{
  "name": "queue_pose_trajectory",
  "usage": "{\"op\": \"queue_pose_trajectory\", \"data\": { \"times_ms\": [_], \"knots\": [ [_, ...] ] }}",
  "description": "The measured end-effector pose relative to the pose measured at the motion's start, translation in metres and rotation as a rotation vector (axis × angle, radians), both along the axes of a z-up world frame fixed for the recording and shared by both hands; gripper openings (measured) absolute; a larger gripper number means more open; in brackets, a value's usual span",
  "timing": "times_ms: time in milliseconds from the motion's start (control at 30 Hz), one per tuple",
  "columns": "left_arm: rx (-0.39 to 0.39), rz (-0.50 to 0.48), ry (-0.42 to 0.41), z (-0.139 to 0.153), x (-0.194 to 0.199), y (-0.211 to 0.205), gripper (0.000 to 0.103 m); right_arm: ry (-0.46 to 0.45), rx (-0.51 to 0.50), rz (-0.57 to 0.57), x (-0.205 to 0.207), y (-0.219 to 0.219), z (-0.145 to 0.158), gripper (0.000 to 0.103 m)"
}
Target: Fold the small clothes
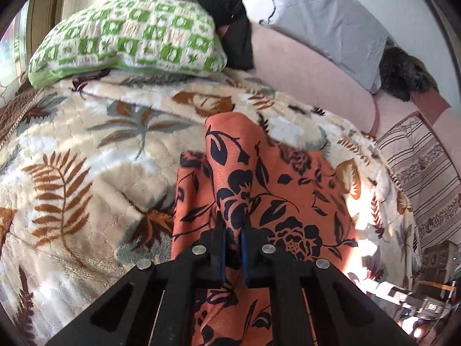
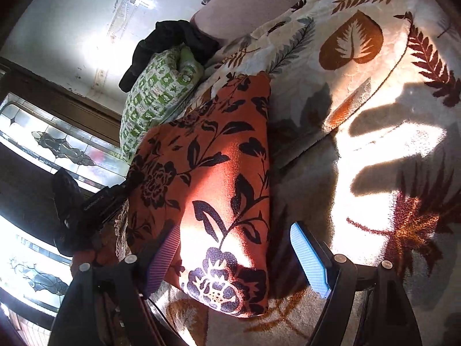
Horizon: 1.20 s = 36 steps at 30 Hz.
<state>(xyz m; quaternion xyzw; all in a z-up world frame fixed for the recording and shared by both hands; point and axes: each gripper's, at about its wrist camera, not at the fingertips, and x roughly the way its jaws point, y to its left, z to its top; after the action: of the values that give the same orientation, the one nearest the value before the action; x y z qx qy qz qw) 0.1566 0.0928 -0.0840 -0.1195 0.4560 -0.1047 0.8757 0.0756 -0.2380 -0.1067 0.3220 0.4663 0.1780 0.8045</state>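
my left tool [image 1: 232,225] is clenched on a raised ridge of the orange flowered cloth [image 1: 259,190], which lies on the leaf-print blanket [image 1: 86,150] on the bed. my right tool [image 2: 236,248] hangs released over the cloth's near corner. i judge a fold is starting; next i carry the pinched edge across.

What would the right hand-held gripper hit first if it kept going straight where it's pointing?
Probably the orange cloth with black flowers: it lies between the open jaws of the right hand-held gripper, directly ahead, though depth is unclear.
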Motion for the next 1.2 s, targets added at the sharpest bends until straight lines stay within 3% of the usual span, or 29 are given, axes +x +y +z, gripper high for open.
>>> {"op": "queue_pose_trajectory", "data": {
  "times_ms": [67, 100, 167, 233, 300, 400, 533, 600, 633, 667, 733, 767, 833, 900, 967, 1000, 1067, 1100, 1133, 1167, 1200],
  "knots": [
    [0.000, 0.037, 0.096, -0.036, 0.010, 0.010, 0.010, 0.017, 0.000, -0.001, 0.004, 0.002, -0.001, 0.082],
    [-0.037, 0.057, 0.098, -0.044, 0.009, 0.017, 0.011, 0.019, 0.002, 0.004, 0.005, 0.003, 0.001, 0.082],
    [-0.059, 0.062, 0.081, -0.042, 0.007, 0.019, 0.011, -0.008, -0.008, 0.014, 0.004, 0.004, 0.010, 0.082],
    [-0.026, 0.049, 0.071, -0.041, 0.006, 0.015, 0.011, -0.022, -0.013, 0.018, 0.006, 0.002, 0.015, 0.084],
    [-0.030, 0.050, 0.071, -0.042, 0.006, 0.016, 0.012, 0.002, 0.017, -0.005, 0.011, -0.004, 0.011, 0.085],
    [-0.032, 0.052, 0.072, -0.042, 0.007, 0.015, 0.013, 0.058, 0.142, -0.033, 0.021, -0.012, -0.006, 0.086],
    [0.004, 0.043, 0.057, -0.040, 0.004, 0.010, 0.013, 0.200, 0.303, -0.033, 0.032, -0.006, -0.049, 0.086],
    [0.009, 0.041, 0.053, -0.041, 0.004, 0.010, 0.014, 0.208, 0.404, -0.026, 0.034, -0.001, -0.058, 0.085],
    [0.014, 0.041, 0.050, -0.041, 0.003, 0.009, 0.014, 0.202, 0.401, -0.027, 0.034, 0.001, -0.058, 0.080],
    [0.022, 0.040, 0.047, -0.042, 0.003, 0.009, 0.014, 0.213, 0.364, -0.025, 0.035, 0.003, -0.060, 0.057],
    [0.033, 0.042, 0.047, -0.040, 0.002, 0.007, 0.015, 0.259, 0.336, -0.031, 0.034, 0.005, -0.070, 0.044],
    [0.070, 0.044, 0.041, -0.033, 0.000, 0.003, 0.016, 0.248, 0.296, -0.028, 0.033, 0.005, -0.066, 0.043],
    [0.135, 0.050, -0.005, -0.011, -0.008, -0.005, 0.017, 0.202, 0.184, 0.003, 0.033, 0.014, -0.049, 0.042],
    [0.102, 0.025, -0.085, 0.017, -0.021, -0.012, 0.022, 0.187, 0.122, 0.024, 0.036, 0.021, -0.042, 0.042],
    [0.098, -0.001, -0.145, 0.030, -0.031, -0.024, 0.034, 0.198, 0.104, 0.026, 0.039, 0.020, -0.049, 0.042],
    [0.120, -0.032, -0.135, 0.025, -0.031, -0.033, 0.037, 0.202, 0.107, 0.029, 0.039, 0.020, -0.052, 0.042],
    [0.199, -0.068, -0.002, -0.012, -0.018, -0.046, 0.037, 0.197, 0.117, 0.046, 0.041, 0.020, -0.052, 0.046],
    [0.203, -0.054, 0.047, -0.033, -0.013, -0.044, 0.037, 0.202, 0.128, 0.054, 0.041, 0.019, -0.052, 0.048],
    [0.193, -0.039, 0.000, -0.036, -0.017, -0.040, 0.038, 0.214, 0.134, 0.063, 0.042, 0.018, -0.051, 0.063],
    [0.203, -0.044, -0.013, -0.033, -0.019, -0.041, 0.038, 0.219, 0.141, 0.076, 0.042, 0.015, -0.049, 0.071],
    [0.218, -0.048, -0.014, -0.031, -0.020, -0.043, 0.038, 0.198, 0.150, 0.078, 0.041, 0.011, -0.043, 0.071]
  ]
}}
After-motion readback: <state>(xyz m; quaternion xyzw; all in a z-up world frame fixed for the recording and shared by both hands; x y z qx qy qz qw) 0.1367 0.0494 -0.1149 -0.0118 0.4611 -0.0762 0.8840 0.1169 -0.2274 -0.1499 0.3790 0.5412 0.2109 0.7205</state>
